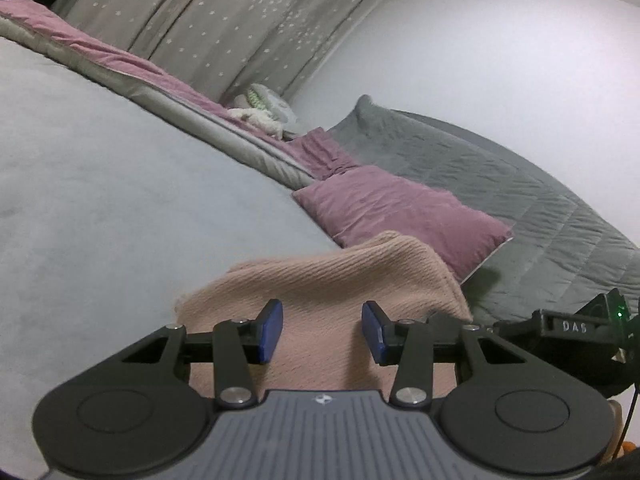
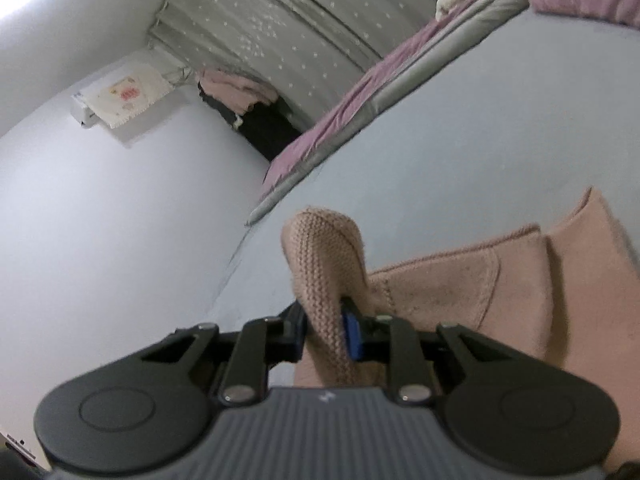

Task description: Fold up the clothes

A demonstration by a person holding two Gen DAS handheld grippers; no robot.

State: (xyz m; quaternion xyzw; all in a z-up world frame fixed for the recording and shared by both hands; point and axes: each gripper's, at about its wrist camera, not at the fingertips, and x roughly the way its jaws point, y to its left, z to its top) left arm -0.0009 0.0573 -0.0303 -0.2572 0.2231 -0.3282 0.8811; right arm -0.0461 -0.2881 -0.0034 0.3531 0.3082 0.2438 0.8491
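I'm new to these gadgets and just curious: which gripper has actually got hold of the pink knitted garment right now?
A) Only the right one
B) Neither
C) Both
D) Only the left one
A: the right gripper is pinched shut on a fold of the pink knitted garment, while the left gripper hangs open above the fabric, its blue pads apart.

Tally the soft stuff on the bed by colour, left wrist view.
Pink: 1, knit sweater
Mauve: 2, pillow, blanket
Grey: 1, quilted cover
White/green: 1, small fabric heap
Total: 5
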